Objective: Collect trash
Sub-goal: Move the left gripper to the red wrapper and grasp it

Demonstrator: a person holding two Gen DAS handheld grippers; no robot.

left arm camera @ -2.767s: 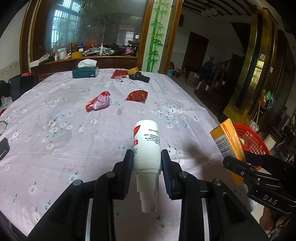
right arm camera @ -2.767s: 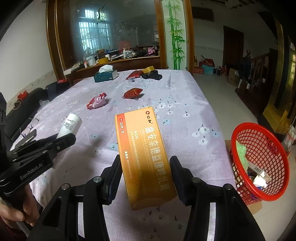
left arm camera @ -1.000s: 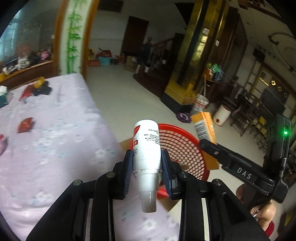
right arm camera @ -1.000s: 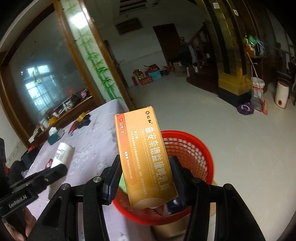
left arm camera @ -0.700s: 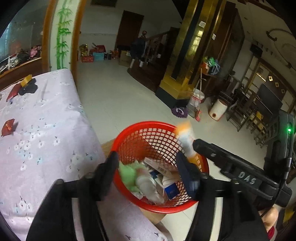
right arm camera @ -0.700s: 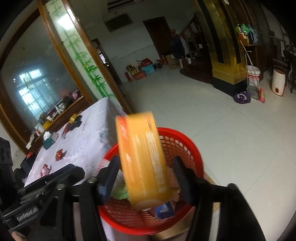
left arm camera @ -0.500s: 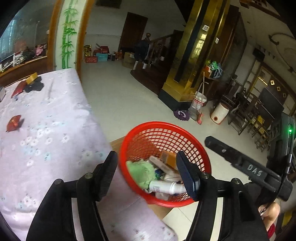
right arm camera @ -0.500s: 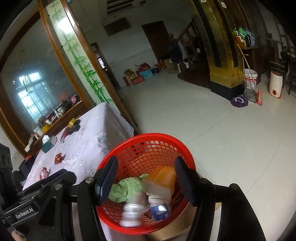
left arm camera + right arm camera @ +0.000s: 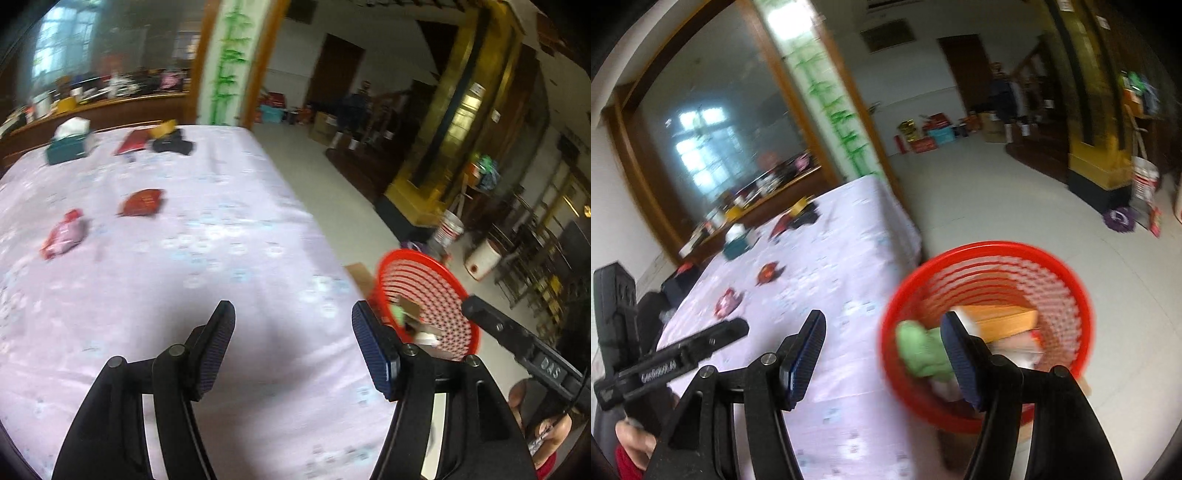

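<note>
Both grippers are open and empty. My left gripper (image 9: 293,321) hovers over the lilac flowered tablecloth (image 9: 184,258). A pink-red wrapper (image 9: 62,236) and a dark red wrapper (image 9: 142,202) lie on it further ahead. The red mesh basket (image 9: 443,295) stands off the table's right edge. My right gripper (image 9: 882,332) is at the table's edge beside the red basket (image 9: 1063,284), which holds the orange box (image 9: 1004,317), a green wad (image 9: 919,349) and other trash. The wrappers show far left in the right wrist view (image 9: 727,301).
A teal tissue box (image 9: 68,146), a red packet (image 9: 131,142), a yellow tape roll (image 9: 164,128) and a black object (image 9: 173,144) sit at the table's far end. A cardboard piece (image 9: 360,275) lies under the basket. Tiled floor lies to the right.
Both grippers opened over the basket; the white bottle and orange box dropped in. Both grippers have since swung back left toward the table.
</note>
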